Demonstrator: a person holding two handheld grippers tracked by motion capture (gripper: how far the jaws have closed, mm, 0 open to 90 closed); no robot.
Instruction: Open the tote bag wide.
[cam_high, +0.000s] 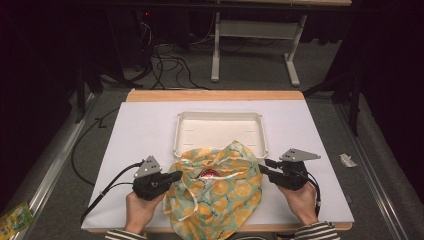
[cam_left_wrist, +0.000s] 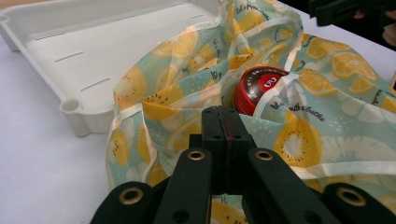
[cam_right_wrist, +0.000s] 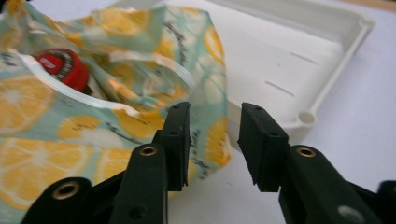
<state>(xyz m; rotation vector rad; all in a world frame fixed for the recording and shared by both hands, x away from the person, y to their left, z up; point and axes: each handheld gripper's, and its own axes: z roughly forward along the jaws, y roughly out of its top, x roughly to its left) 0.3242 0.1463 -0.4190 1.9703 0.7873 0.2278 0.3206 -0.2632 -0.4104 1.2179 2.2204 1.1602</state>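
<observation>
Two grippers flank the lemon-print bag (cam_high: 217, 192), which lies at the tabletop's (cam_high: 140, 135) six o'clock edge, partly over the white tray (cam_high: 218, 127). The left gripper (cam_high: 175, 176) is clenched at the bag's nine o'clock hem, probably pinching fabric to hold the mouth open around the red-lidded can (cam_high: 209, 174). The right gripper (cam_high: 264, 167), at three o'clock, has released jaws, empty.

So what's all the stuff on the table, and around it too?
bag: one, mint green cloth with yellow lemon slices, at the near middle of the table, its far edge lying over the tray's near rim.
red lid: one, red with white print, peeking out of the bag's opening.
tray: one, white, behind the bag.
white sheet: one, covering the tabletop.
cables: several, black, on the floor beyond the table.
left tool: one, black, jaws shut at the bag's left edge.
right tool: one, black, jaws apart beside the bag's right edge.
</observation>
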